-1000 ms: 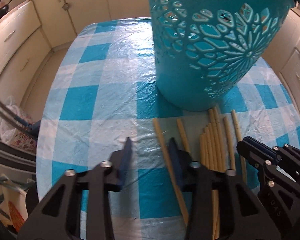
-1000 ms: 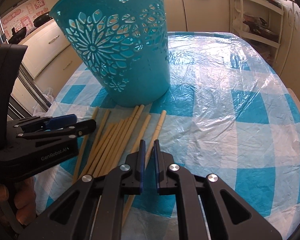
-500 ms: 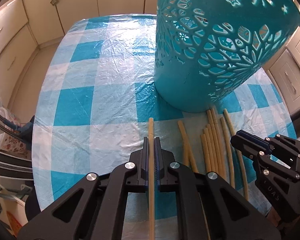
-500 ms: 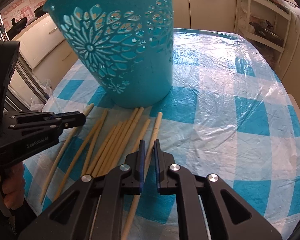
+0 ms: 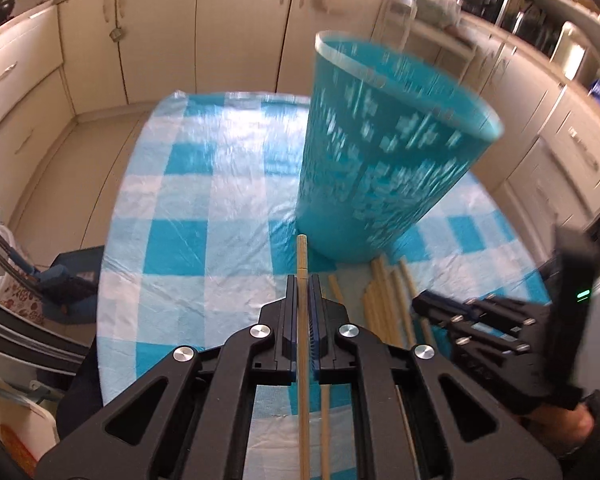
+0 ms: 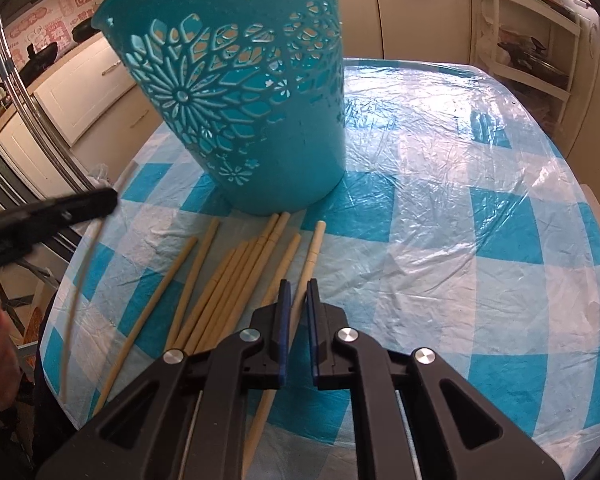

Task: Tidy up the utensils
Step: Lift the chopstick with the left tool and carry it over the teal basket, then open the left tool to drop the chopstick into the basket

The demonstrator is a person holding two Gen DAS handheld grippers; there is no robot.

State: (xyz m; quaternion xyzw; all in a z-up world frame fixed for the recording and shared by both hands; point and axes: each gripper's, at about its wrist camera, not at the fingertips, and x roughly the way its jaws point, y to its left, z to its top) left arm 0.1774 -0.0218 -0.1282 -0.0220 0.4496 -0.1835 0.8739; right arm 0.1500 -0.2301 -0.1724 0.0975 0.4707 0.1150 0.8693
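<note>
one chopstick [image 5: 302, 320] is clamped between the closed jaws of the left gripper [image 5: 303, 292], lifted above the checked tablecloth [image 5: 188, 240] near the teal basket [image 5: 380, 168]. the right gripper [image 6: 296, 300] is held nearly closed, pressing on nothing, over the remaining chopsticks [image 6: 236, 276] lying just in front of the basket.

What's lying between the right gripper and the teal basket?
In the right wrist view, loose chopsticks lie on the checked tablecloth between the right gripper and the teal basket.

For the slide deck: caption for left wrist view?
Left tongs clamp one chopstick before the teal basket.
</note>
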